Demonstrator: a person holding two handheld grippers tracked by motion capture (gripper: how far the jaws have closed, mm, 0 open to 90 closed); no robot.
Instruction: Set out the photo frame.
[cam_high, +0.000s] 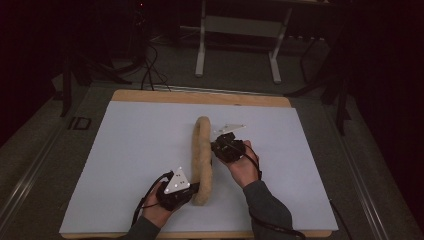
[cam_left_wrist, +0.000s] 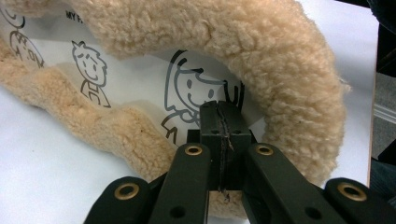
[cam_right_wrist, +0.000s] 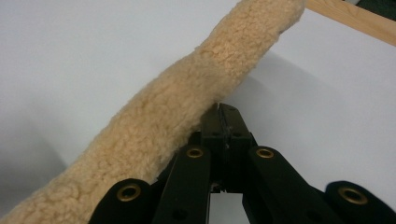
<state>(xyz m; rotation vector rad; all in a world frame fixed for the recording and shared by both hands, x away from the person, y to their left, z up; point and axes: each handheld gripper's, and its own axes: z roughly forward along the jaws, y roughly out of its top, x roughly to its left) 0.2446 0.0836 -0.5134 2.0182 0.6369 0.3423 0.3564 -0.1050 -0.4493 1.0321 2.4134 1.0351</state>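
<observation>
A long tan fleece cover (cam_high: 202, 160) lies down the middle of the white worktop (cam_high: 125, 150). The left tool (cam_high: 187, 189) sits at its near end, jaws closed, seemingly pinching the printed lining (cam_left_wrist: 140, 88) inside the fleece. The right tool (cam_high: 216, 145) sits beside the cover's far half, jaws closed; whether they catch the edge is hard to tell.

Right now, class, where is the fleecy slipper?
In the high view the slipper stands mid-table on the white sheet, between the left gripper and right gripper.
</observation>
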